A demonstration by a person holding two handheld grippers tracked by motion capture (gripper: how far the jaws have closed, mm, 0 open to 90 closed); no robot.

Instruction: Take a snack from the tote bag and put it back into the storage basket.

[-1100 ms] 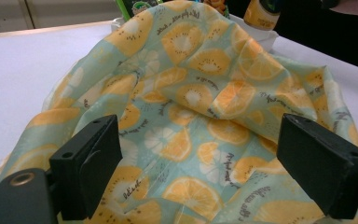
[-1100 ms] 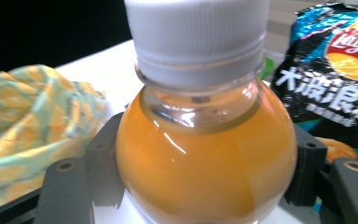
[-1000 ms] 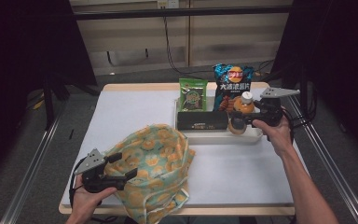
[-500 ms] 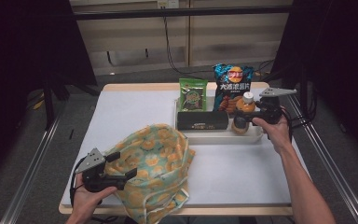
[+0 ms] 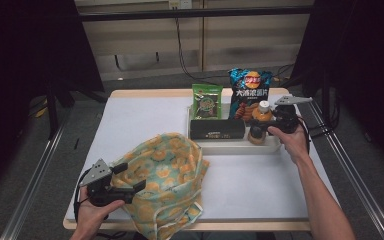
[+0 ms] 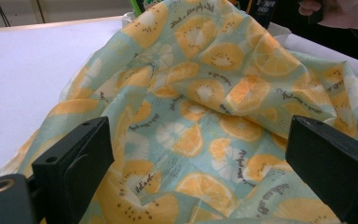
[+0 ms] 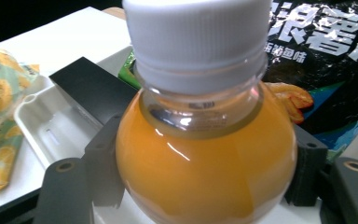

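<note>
While the left gripper [image 6: 200, 154] stands wide before the fruit-print bag [image 6: 223, 107], the right gripper [image 7: 205, 177] brackets the juice bottle [image 7: 205, 158]; grip appears unconfirmed; next, clamp and lift.

The high view looks forward and down over the counter [image 5: 145, 115]. The left gripper view sits close against the fruit-print bag [image 6: 205, 102], facing the tray [image 5: 240, 147]. The right gripper view presses near the juice bottle [image 7: 205, 154], sharing that bag's edge.

Black jaws flank the orange juice bottle [image 7: 205, 154] over the white tray [image 7: 42, 126].
</note>
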